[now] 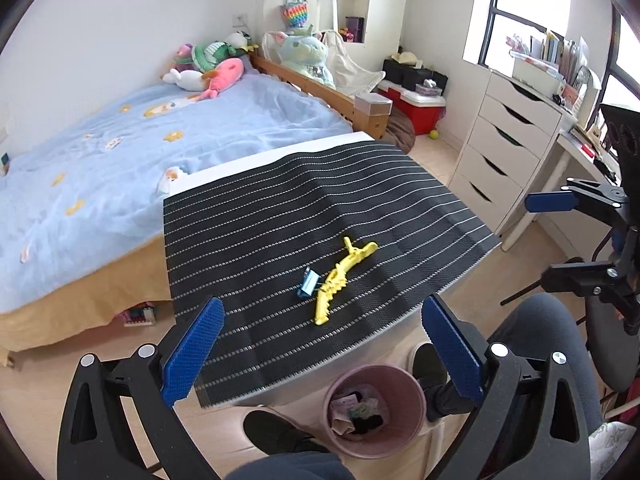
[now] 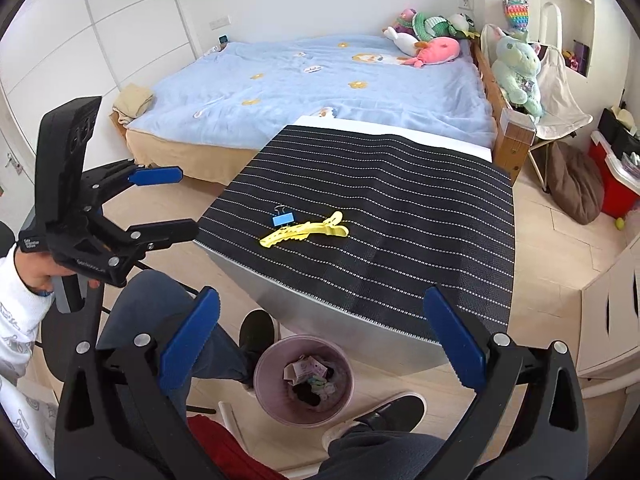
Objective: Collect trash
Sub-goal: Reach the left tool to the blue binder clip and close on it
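A yellow hair clip and a small blue binder clip lie side by side on the black striped mat covering a low table. A pink trash bin with wrappers inside stands on the floor at the table's near edge. My left gripper is open and empty, held above the table's near edge. My right gripper is open and empty, above the bin.
A bed with a blue quilt and plush toys lies beyond the table. A white drawer unit and desk stand at the right. The person's legs and shoes flank the bin.
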Tool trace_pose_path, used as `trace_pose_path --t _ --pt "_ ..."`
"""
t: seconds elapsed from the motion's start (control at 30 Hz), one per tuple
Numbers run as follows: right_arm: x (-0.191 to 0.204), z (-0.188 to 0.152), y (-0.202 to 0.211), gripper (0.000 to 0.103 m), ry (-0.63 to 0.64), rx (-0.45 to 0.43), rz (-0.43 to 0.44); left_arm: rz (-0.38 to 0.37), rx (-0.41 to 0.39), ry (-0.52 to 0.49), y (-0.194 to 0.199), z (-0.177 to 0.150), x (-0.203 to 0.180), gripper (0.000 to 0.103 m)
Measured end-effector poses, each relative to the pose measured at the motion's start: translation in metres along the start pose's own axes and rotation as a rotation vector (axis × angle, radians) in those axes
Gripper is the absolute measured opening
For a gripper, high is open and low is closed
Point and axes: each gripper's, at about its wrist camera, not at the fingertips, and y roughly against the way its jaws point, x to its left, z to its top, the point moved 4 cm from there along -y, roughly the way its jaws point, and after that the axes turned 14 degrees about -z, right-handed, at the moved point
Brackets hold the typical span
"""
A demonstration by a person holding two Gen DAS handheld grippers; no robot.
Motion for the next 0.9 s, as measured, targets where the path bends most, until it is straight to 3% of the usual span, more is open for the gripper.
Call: trace_pose_path --t 0.33,0.67,0.73,0.9 --pt "-0.003 -0.004 -0.014 0.100 -0.015 0.028 0.010 0.004 0.117 -0.036 -0.043 0.017 0.033 0.095" --pt "-0.009 -0.007 -0.023 0.100 -0.033 0.047 0.015 -0.018 0.227 -0.088 -0.085 0.021 0.040 0.094" --pt "-0.011 -0.009 -0.025 0.100 -0.038 0.050 0.016 -0.027 0.251 -0.090 -0.090 0.020 0.041 0.078" --pt "-0.013 -0.012 -0.028 0.100 -0.044 0.059 0.021 -0.038 0.285 -0.073 -0.099 0.017 0.045 0.059"
